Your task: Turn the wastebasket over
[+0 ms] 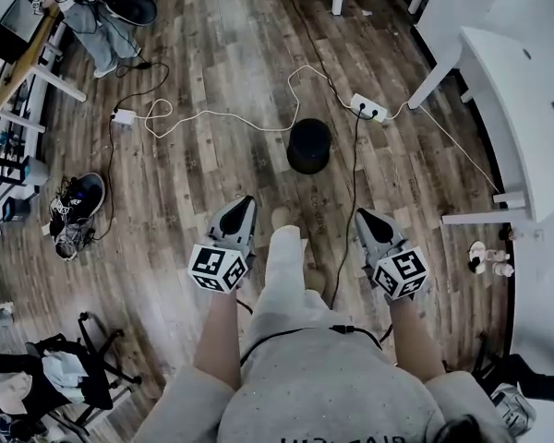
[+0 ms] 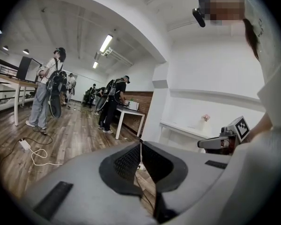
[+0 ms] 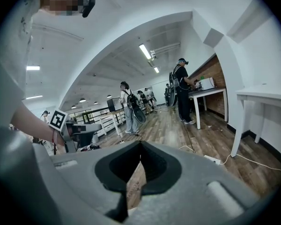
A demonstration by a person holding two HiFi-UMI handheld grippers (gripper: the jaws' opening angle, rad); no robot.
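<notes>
The wastebasket (image 1: 309, 144) is a small round black bin standing on the wooden floor, seen from above in the head view only. It stands ahead of both grippers and apart from them. My left gripper (image 1: 247, 199) is held at waist height, shut and empty, pointing towards the bin's left side. My right gripper (image 1: 361, 213) is level with it on the other side, also shut with nothing in it. In the left gripper view the jaws (image 2: 140, 145) meet along one line; the right gripper view (image 3: 139, 146) shows the same.
A white power strip (image 1: 367, 108) with white and black cables lies just behind the bin. A white table (image 1: 526, 109) fills the right side. Shoes (image 1: 74, 212) and a chair with clothes (image 1: 69, 377) sit at the left. Several people stand at tables farther off (image 2: 110, 104).
</notes>
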